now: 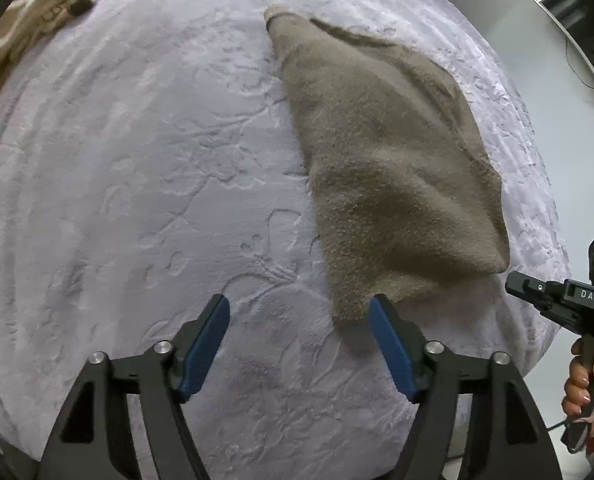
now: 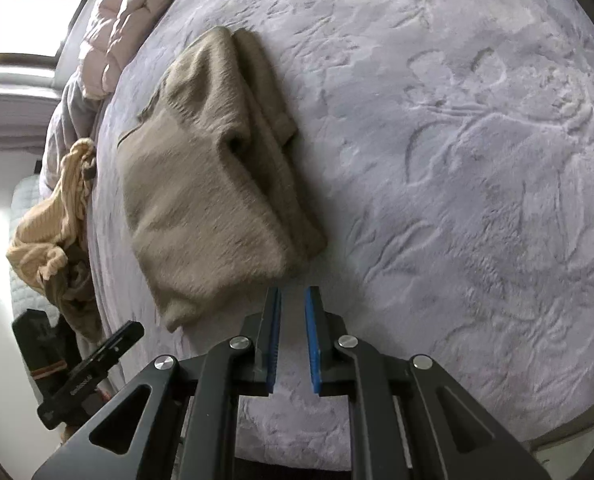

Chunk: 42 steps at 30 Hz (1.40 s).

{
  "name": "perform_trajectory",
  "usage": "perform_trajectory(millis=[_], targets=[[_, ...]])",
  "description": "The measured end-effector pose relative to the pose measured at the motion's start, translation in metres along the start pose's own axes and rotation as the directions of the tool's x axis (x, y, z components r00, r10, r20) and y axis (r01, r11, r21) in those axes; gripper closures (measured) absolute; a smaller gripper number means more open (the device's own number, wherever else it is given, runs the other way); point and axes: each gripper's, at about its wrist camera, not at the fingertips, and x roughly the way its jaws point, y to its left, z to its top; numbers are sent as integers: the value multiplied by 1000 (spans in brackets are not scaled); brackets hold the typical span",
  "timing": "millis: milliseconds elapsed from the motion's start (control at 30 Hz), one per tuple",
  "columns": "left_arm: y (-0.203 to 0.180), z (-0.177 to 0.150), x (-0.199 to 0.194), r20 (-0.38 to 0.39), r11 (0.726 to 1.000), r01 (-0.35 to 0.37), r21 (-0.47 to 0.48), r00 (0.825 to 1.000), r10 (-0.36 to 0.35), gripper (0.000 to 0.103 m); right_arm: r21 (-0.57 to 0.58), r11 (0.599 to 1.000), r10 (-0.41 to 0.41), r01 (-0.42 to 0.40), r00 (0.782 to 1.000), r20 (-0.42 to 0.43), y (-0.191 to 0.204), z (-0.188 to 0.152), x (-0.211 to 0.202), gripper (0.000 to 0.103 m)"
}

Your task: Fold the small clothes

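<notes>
A folded taupe sweater point(image 1: 381, 168) lies on the bed point(image 1: 137, 160), toward its right edge in the left wrist view, with a wide bare stretch of embossed lavender blanket on its other side. The left gripper point(image 1: 299, 316) is spread wide and empty, its right pad just at the sweater's near corner. The right gripper point(image 2: 293, 300) is nearly closed on nothing (a narrow gap shows between the blue pads), just short of the sweater's near edge; a hand point(image 1: 581, 380) holds its handle. A cream knit garment point(image 2: 53, 224) is heaped at the bed's edge, a quilted pink comforter point(image 2: 137, 12) beyond it. Bright window point(image 2: 37, 4) and pale floor lie past the bed.
</notes>
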Motion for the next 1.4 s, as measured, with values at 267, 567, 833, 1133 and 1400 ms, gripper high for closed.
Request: perform_trajectory(millis=[267,567,833,1133,1400], targets=[[-6,-6,-6,-19,998,-58,13,998,58,1,-73,997,-32,31,999,-13,24,-10,-2,89],[-7,-1,-4,-47,993,-113,12,992,114,1,-129,990,-65,63,998,-11,36,-7,-4,23],[-8,4,5,-62,987,-160,7,985,160,1,-174,979,-107,108,994,20,39,1,-5,20],[-13,18,18,-96,986,-170,1,981,169,1,-192,977,-92,94,996,19,38,16,-4,0],[-18,34,32,-146,990,-142,-12,979,139,1,-203,974,-101,98,995,-4,36,34,-4,0]])
